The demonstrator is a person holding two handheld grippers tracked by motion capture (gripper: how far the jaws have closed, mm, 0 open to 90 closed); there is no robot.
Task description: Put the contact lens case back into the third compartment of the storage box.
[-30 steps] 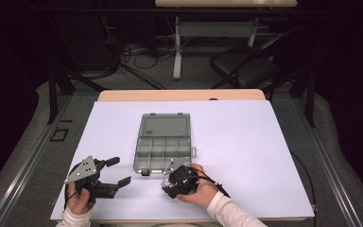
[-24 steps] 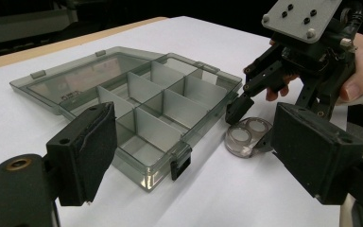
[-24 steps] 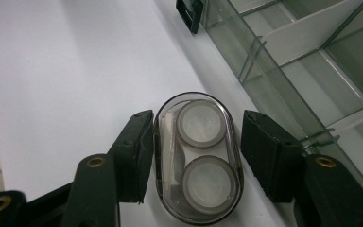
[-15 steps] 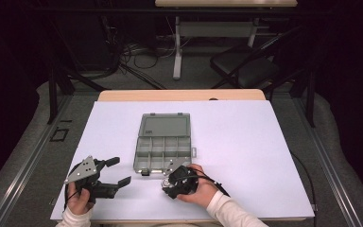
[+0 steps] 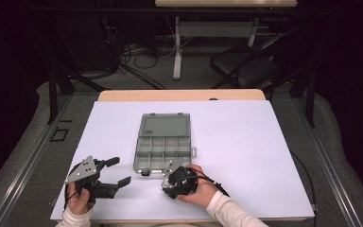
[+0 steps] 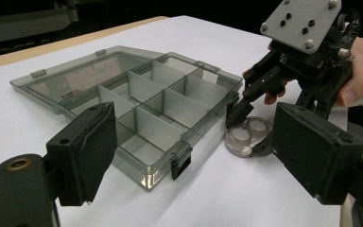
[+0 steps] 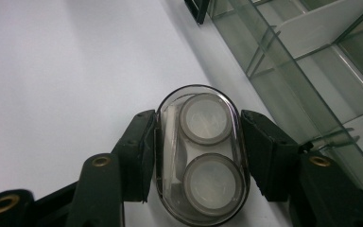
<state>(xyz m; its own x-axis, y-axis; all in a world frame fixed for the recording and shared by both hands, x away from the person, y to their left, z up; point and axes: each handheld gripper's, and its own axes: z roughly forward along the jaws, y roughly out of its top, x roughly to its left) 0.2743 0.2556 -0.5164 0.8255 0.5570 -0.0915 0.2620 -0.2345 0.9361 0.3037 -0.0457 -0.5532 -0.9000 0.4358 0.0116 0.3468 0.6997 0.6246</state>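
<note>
The right gripper (image 7: 199,156) has just been closing, and its two black jaws now squeeze the long sides of a little clear oval case (image 7: 199,153) with two round cups inside. The oval case lies flat on the white table (image 5: 264,156), just beside the near edge of the open grey box (image 5: 163,144). Its long way runs straight along the jaws, pointing away from the hand. The left gripper (image 5: 116,171) is wide open and holds nothing.

Black gripper (image 6: 246,127) bodies, grey screwed plates, seemingly white sleeves (image 5: 229,210).
</note>
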